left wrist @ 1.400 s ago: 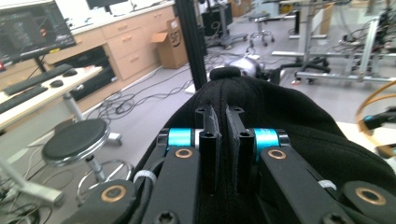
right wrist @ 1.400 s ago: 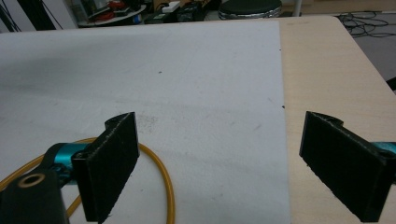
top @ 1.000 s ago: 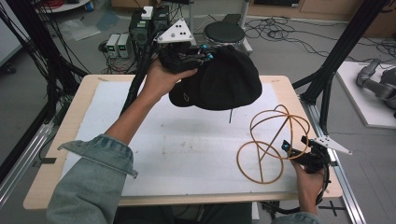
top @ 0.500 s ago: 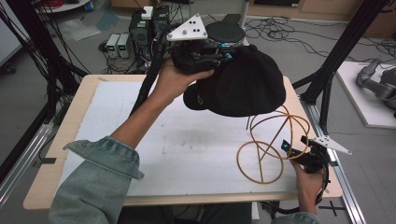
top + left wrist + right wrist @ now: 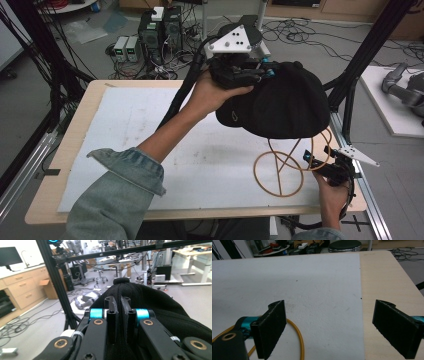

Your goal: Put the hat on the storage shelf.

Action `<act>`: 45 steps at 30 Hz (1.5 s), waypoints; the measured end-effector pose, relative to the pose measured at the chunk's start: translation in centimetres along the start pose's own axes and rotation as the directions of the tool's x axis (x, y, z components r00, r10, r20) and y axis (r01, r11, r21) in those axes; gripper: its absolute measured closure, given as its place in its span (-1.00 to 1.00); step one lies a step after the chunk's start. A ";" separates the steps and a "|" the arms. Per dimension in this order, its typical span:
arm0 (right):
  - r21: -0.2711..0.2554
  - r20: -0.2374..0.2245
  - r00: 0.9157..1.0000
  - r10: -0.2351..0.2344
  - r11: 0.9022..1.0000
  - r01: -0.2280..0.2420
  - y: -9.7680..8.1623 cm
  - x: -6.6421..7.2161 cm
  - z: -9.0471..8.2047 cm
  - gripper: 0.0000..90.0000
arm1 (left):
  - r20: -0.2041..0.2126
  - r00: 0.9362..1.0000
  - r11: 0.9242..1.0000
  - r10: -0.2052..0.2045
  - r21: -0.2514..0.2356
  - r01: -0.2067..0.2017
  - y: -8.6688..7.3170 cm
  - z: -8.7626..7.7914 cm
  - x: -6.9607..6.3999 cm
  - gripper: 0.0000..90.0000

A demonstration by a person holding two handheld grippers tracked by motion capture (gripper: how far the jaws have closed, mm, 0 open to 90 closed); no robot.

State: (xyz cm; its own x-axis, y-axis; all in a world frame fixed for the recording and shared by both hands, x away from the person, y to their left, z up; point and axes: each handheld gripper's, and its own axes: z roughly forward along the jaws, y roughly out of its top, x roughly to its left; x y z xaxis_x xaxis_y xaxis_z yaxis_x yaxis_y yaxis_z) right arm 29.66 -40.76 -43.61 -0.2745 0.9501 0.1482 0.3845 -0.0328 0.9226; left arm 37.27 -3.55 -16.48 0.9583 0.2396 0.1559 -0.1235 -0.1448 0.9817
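I start with the pale wooden table (image 5: 75, 135) and the white foam mat (image 5: 150, 145) that covers most of it. Above the mat's far right part hangs the black knitted cap with a small button on its crown (image 5: 282, 107); I have it off the surface, carried by my left gripper (image 5: 257, 70), whose jaws are clenched on a fold of the fabric, nearly touching in the left gripper view with cloth between them (image 5: 119, 315). Under the cap, near the mat's right edge, stands the yellow wire hat stand with a round base ring and crossed hoops (image 5: 285, 167); the cap's lower edge overlaps the top of those hoops from the high view, so I cannot tell whether it is touching them or just above.

My right gripper (image 5: 327, 167) sits just beside the stand at the table's right edge, its jaws spread wide and grasping nothing; one jaw is near the base ring (image 5: 297, 340).

My worries, as I judge them: the stand looks light, so a cap lowered off-centre could tip or drag it. The pinch is on one fold only, so the cap may sag and catch a hoop. With the right gripper not bracing the ring, the stand could slide toward the table's edge.
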 end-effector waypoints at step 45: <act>0.002 0.006 1.000 0.007 1.000 -0.007 -0.1 -0.3 0.0 -0.74 | 0.157 0.987 0.988 0.041 0.141 -0.063 -2.8 6.1 -4.2 0.88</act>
State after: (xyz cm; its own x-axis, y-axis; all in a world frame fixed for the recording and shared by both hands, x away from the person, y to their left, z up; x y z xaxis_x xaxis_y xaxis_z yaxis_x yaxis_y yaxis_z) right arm 29.65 -41.01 -43.75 -0.2663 0.9517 0.1527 0.3884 -0.0390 0.9207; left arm 35.15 -10.00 -20.57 0.9810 0.0797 0.1768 -0.1464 -0.2933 0.9447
